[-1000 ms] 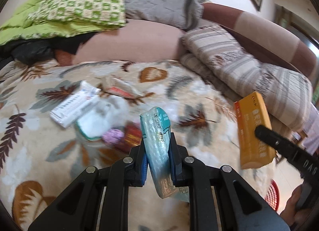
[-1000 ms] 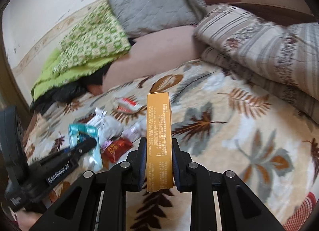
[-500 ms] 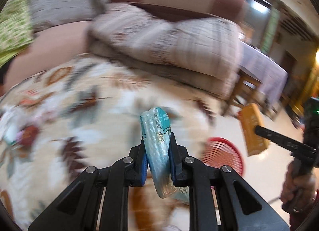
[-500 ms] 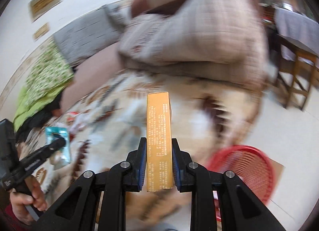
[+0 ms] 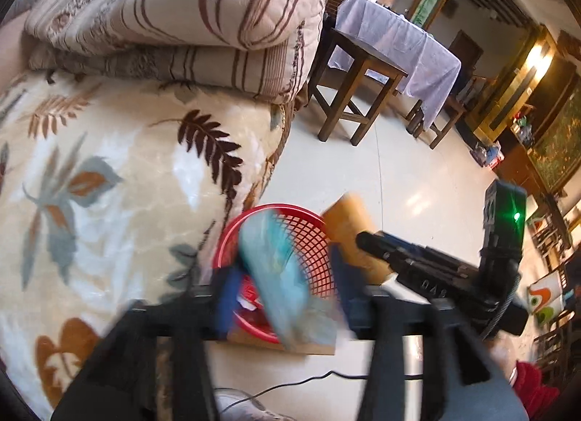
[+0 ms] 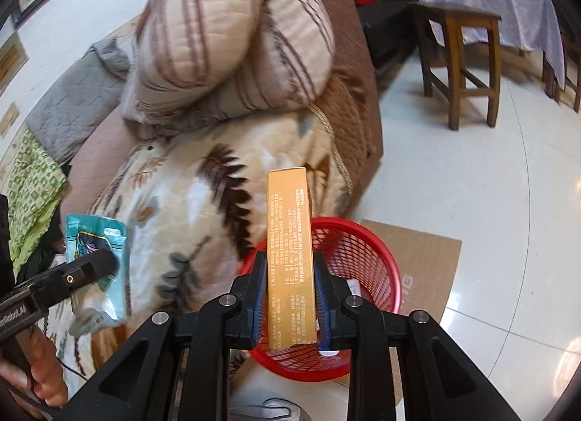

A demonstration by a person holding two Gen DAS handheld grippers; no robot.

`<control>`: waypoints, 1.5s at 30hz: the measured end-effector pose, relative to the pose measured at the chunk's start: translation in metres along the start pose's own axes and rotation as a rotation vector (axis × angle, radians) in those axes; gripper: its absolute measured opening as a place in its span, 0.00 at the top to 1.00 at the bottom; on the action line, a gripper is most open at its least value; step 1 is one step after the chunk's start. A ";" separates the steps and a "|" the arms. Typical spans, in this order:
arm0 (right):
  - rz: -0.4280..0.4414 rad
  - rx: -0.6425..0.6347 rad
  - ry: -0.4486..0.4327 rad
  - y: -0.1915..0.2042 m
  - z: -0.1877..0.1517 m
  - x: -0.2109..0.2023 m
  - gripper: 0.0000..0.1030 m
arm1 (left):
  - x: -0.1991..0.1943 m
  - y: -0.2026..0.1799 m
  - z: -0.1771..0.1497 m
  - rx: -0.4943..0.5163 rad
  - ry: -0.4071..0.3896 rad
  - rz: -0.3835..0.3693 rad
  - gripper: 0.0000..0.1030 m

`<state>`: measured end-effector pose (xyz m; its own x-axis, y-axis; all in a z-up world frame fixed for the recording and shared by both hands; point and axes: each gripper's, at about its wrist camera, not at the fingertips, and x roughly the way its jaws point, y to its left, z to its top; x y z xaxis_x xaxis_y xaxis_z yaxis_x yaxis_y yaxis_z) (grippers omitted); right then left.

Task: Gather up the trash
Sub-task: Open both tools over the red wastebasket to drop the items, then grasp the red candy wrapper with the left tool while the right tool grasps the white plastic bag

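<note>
A red mesh basket [image 6: 366,250] stands on the floor beside the sofa; it also shows in the left wrist view [image 5: 308,239]. My right gripper [image 6: 290,297] is shut on an orange box [image 6: 290,239], held upright over the basket; the box also shows in the left wrist view [image 5: 352,225]. My left gripper [image 5: 287,297] is blurred, with its jaws spread wide, and a teal packet [image 5: 276,268] hangs loose between them above the basket. In the right wrist view the teal packet [image 6: 98,257] sits at the left gripper's tip.
The basket rests on flat cardboard [image 6: 421,261] on a pale tiled floor. A leaf-patterned blanket [image 5: 109,174] covers the sofa, with striped folded bedding [image 5: 181,21] on it. A wooden stool [image 6: 461,54] and a cloth-covered table [image 5: 399,40] stand beyond.
Both grippers have swung from the sofa to above the red basket. My left gripper's jaws have opened and the teal packet has come loose. My right gripper still holds the orange box.
</note>
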<state>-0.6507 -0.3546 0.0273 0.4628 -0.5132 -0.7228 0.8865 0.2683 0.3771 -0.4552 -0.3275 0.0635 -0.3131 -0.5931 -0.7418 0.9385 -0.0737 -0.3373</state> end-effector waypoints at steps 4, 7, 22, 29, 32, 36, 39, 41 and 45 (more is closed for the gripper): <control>-0.017 0.024 0.006 -0.012 0.000 0.004 0.56 | -0.009 0.010 0.003 -0.030 -0.033 -0.010 0.46; -0.018 0.015 -0.001 -0.011 0.002 0.001 0.56 | -0.028 0.022 0.001 -0.051 -0.074 0.028 0.46; 0.182 -0.252 0.053 0.135 -0.007 0.011 0.51 | -0.178 0.147 -0.061 -0.250 -0.220 0.369 0.44; 0.288 -0.386 0.088 0.240 -0.014 0.023 0.50 | -0.225 0.226 -0.095 -0.392 -0.286 0.523 0.44; 0.323 -0.450 0.108 0.286 -0.020 0.033 0.47 | -0.231 0.263 -0.106 -0.468 -0.300 0.569 0.44; 0.362 -0.490 0.141 0.333 -0.028 0.048 0.43 | -0.237 0.301 -0.122 -0.530 -0.323 0.599 0.44; 0.382 -0.508 0.168 0.363 -0.034 0.066 0.43 | -0.242 0.322 -0.124 -0.565 -0.339 0.642 0.44; 0.385 -0.517 0.191 0.385 -0.037 0.085 0.43 | -0.248 0.334 -0.126 -0.582 -0.358 0.711 0.44; 0.402 -0.485 0.234 0.412 -0.032 0.115 0.43 | -0.259 0.364 -0.139 -0.713 -0.380 0.703 0.44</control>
<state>-0.2324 -0.2774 0.0807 0.6963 -0.1205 -0.7076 0.5190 0.7655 0.3803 -0.0526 -0.0899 0.0522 0.4459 -0.5403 -0.7136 0.5510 0.7940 -0.2569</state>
